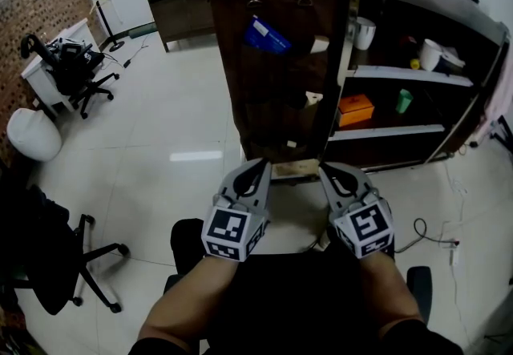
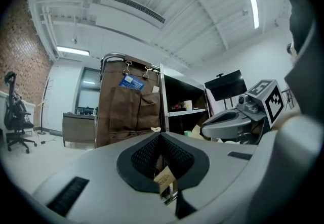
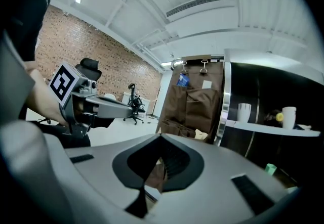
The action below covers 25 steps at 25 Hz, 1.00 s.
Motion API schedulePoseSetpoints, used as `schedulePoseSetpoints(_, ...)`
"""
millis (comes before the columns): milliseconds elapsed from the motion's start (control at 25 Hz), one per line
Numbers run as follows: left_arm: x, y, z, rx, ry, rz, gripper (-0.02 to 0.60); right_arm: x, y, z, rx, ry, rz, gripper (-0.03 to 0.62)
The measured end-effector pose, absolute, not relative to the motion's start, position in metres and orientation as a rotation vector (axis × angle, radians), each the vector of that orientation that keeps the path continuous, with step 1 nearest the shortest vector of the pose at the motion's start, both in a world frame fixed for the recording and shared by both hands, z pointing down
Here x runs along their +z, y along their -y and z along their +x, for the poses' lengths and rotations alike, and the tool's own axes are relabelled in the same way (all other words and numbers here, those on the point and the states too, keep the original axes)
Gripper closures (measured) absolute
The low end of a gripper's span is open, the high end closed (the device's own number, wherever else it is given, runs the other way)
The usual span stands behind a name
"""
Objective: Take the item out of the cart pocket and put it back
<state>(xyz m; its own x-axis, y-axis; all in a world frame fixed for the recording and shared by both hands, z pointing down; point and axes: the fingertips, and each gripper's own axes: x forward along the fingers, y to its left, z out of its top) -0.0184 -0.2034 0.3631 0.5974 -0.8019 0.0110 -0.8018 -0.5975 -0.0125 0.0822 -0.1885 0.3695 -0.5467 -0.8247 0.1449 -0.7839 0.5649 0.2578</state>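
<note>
A brown fabric pocket organiser (image 1: 276,65) hangs on the front of a tall cart, clipped under its metal rail. A blue item (image 1: 267,35) sticks out of an upper pocket, also seen as the blue item (image 2: 131,82) in the left gripper view and the blue item (image 3: 183,80) in the right gripper view. My left gripper (image 1: 260,164) and right gripper (image 1: 327,171) are side by side low in front of the cart, well short of the pockets. Both are shut with nothing between the jaws. From the left gripper (image 2: 160,136) and right gripper (image 3: 161,138), the jaw tips meet.
Beside the organiser, the cart's shelves hold an orange box (image 1: 355,110), a green cup (image 1: 403,100) and white cups (image 1: 431,54). Office chairs (image 1: 76,73) and a white desk stand at the left, a black chair (image 1: 56,265) is near my left, and a cable (image 1: 425,229) lies on the floor.
</note>
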Motion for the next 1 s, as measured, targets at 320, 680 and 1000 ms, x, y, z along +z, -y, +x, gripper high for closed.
schedulePoseSetpoints(320,0.365,0.208,-0.02,-0.03,-1.413,-2.796,0.581,0.365,0.191,0.084,-0.244,2.556,1.354,0.571)
schedulePoseSetpoints(680,0.363,0.218,-0.03,-0.011,-1.451,-2.785,0.581,0.326,0.215,0.092,-0.358,2.517,1.411,0.571)
schedulePoseSetpoints(1000,0.363,0.225,-0.033,0.0,-1.469,-2.794,0.581,0.282,0.247,0.107,-0.489,2.454,1.479,0.571)
